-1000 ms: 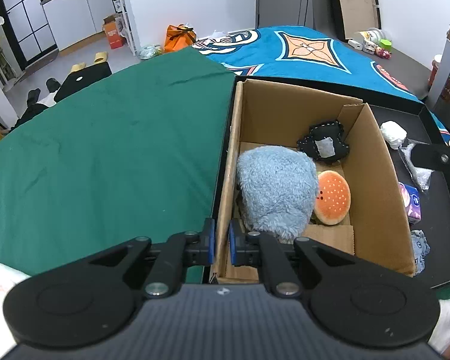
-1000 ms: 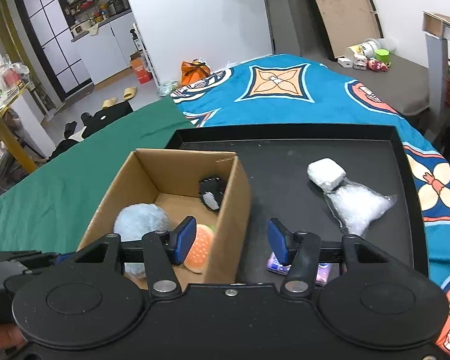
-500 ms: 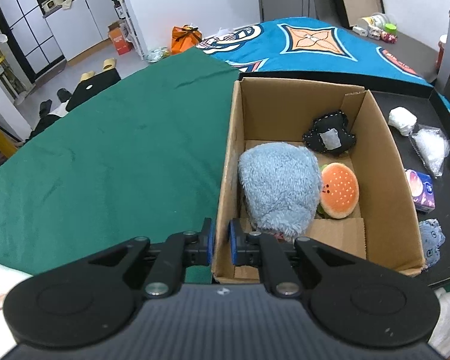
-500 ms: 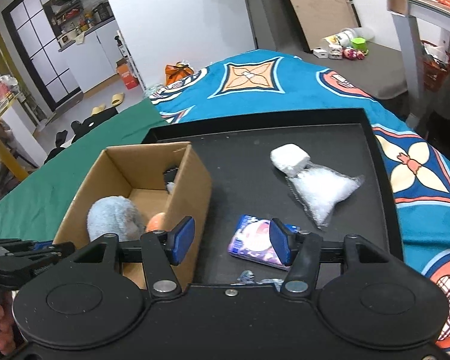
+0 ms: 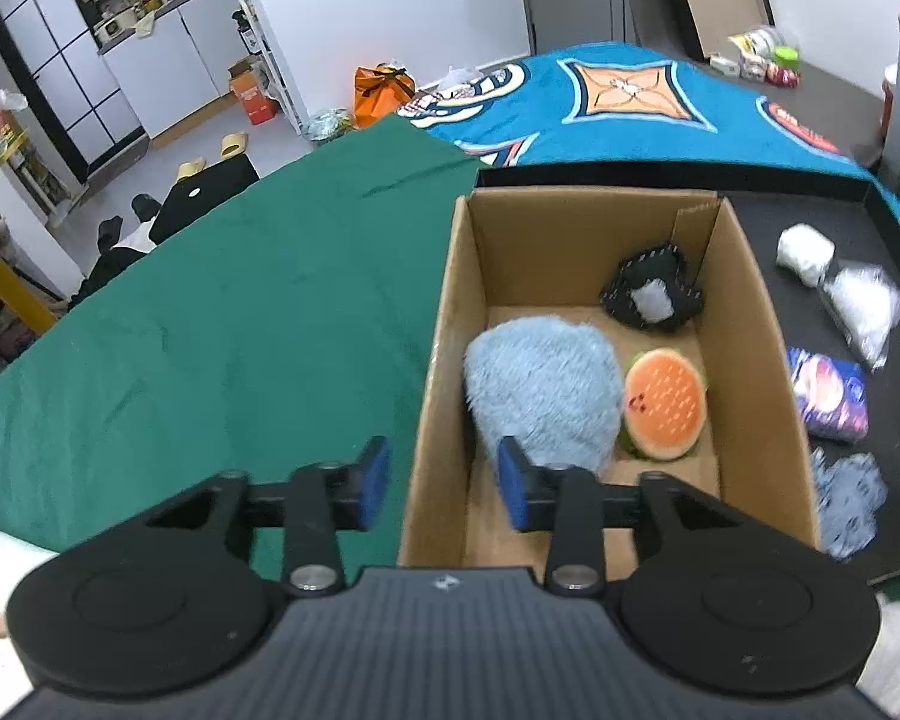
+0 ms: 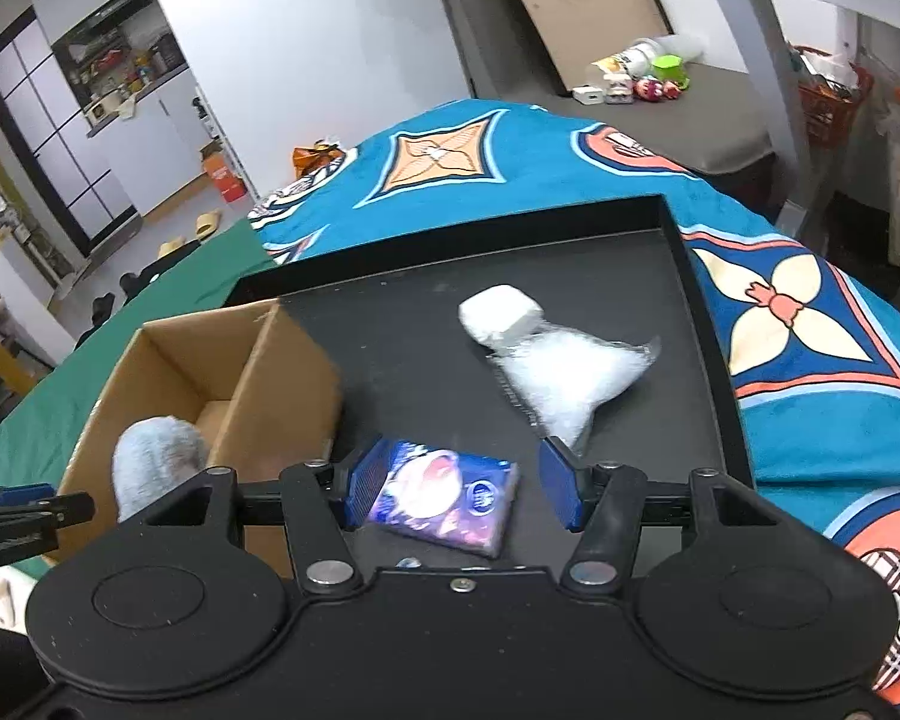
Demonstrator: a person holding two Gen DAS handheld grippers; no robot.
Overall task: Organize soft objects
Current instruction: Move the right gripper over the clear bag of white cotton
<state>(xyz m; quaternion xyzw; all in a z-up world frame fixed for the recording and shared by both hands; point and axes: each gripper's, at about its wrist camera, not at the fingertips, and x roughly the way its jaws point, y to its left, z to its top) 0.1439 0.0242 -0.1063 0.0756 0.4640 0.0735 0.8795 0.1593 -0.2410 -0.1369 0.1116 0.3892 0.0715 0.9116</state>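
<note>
Purple tissue pack (image 6: 444, 501) lies flat — long axis across the open right gripper (image 6: 459, 489).

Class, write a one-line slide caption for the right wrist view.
Open right gripper hovers over tissue pack on black tray.

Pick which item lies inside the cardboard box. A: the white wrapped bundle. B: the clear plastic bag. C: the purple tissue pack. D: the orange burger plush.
D: the orange burger plush sits in the cardboard box beside the fluffy blue toy; the other three lie on the black tray.
</note>
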